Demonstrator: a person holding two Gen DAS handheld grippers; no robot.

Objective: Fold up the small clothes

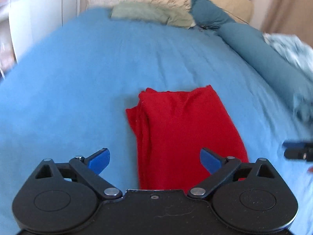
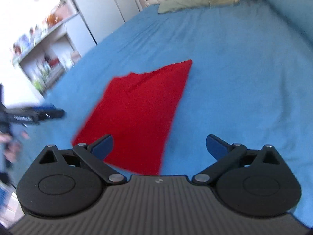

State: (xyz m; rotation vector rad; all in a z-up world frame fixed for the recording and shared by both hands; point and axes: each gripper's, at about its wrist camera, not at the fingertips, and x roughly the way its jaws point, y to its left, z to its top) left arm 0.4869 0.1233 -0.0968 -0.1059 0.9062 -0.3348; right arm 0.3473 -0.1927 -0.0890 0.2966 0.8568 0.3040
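A: Where's the red garment (image 1: 187, 129)?

B: Folded flat on the blue bedsheet (image 1: 68, 82), out in the open middle, well short of the far edge where the green cloth (image 1: 148, 12) and the teal pillow (image 1: 244, 39) lie.

A: The tools?

B: The left gripper (image 1: 154, 161) is spread wide above the garment's near end, gripping nothing. The right gripper (image 2: 159, 147) is equally wide and empty, one finger over the garment's near corner.

A: Containers?

B: Only shelves (image 2: 45, 58) beside the bed; their contents are blurred.
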